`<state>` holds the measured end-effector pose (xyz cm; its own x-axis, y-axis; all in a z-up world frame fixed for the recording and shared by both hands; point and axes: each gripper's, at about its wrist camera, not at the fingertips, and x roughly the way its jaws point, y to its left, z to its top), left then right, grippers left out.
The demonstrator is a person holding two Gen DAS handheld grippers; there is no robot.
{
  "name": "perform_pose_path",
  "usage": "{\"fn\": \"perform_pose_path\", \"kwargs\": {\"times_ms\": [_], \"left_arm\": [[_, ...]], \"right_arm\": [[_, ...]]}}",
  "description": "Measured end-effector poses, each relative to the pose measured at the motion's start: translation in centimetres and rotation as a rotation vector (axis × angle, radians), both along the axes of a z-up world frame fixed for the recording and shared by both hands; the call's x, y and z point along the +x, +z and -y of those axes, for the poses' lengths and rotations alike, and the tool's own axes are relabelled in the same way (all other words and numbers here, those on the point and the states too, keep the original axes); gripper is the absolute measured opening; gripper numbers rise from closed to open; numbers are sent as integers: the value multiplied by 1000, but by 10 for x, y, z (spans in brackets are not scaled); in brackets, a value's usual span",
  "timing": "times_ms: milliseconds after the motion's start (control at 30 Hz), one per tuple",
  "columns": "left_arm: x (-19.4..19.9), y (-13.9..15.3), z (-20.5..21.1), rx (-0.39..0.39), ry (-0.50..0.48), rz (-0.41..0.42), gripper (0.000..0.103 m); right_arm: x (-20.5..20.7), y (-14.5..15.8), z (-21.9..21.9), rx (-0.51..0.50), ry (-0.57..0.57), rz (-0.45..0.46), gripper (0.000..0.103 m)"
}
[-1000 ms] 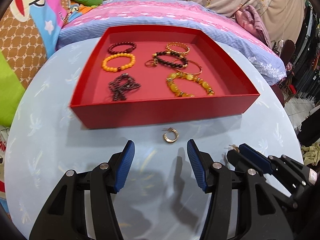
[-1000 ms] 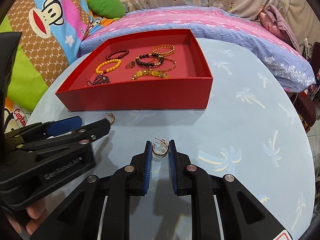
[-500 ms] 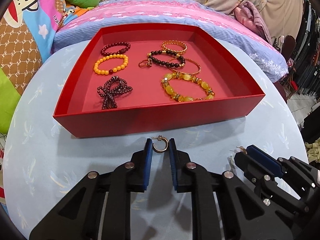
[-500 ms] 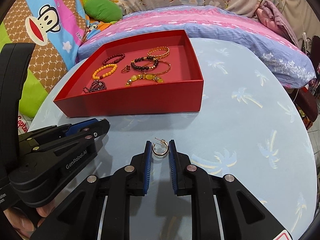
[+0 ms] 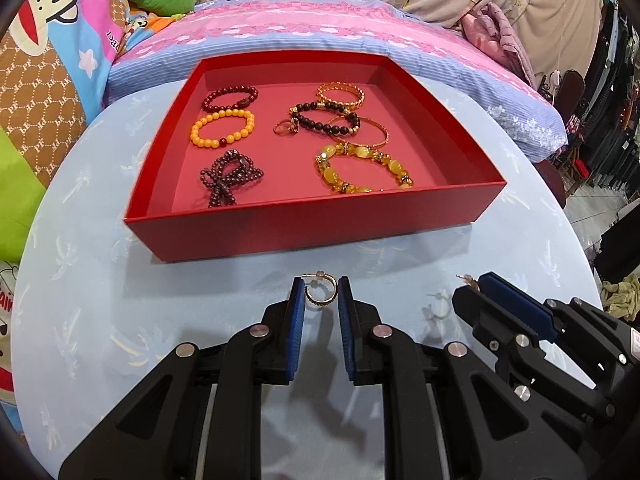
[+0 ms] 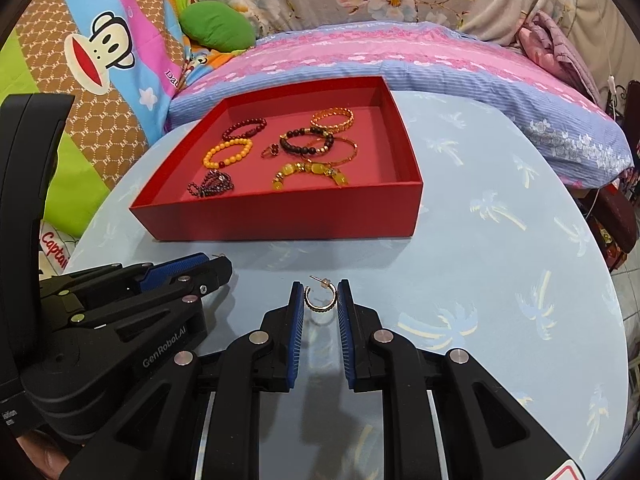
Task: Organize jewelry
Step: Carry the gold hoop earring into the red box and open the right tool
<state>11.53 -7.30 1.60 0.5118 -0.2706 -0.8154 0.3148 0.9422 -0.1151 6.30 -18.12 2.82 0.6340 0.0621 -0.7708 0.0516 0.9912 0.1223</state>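
A gold hoop earring (image 5: 319, 295) is pinched between the blue pads of the left tool (image 5: 319, 300), its post pointing up and away from the tool. In the same way a second gold hoop earring (image 6: 321, 298) is gripped between the pads of the right tool (image 6: 321, 300). Both tools are narrowed onto their hoops, and both are held above the pale blue worktop (image 6: 500, 280), just in front of the red tray's (image 5: 312, 226) near wall. Whether the hoops are touching the worktop cannot be told. The right tool is seen in the left wrist view at the lower right, and the left tool is seen in the right wrist view at the lower left, so the two are side by side, near each other but apart.

Inside the red tray several pieces are laid out. On its left side a dark red bead bracelet (image 5: 230, 98) is placed at the back, an orange bead bracelet (image 5: 222, 129) in front of it, and a bunched dark bead strand (image 5: 230, 178) nearest the front wall. On its right side a gold chain bracelet (image 5: 340, 95) is at the back, a black bead bracelet (image 5: 326, 117) and a thin gold bangle (image 5: 362, 130) overlap in front of it, and a small ring (image 5: 286, 127) lies just beside the black beads. A yellow stone bracelet (image 5: 362, 168) is nearest the front wall. Beyond the tray a bed with a pink and blue striped cover (image 5: 320, 36) is seen.
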Motion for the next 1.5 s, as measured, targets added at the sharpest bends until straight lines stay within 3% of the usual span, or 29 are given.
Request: {"fn": "perform_pose_path", "kwargs": {"times_ms": [433,767,1100,1500], "left_arm": [[5,41,-21,-16,17,68,16],[44,60,-15,-14,8,107,16],[90,45,4,15,6,84,16],[120,18,9,37,14,41,16]], "right_arm": [[15,39,-5,-22,23,80,16],[59,58,0,-36,24,117,16],[108,42,6,-41,15,86,16],[138,15,10,-48,11,37,16]]}}
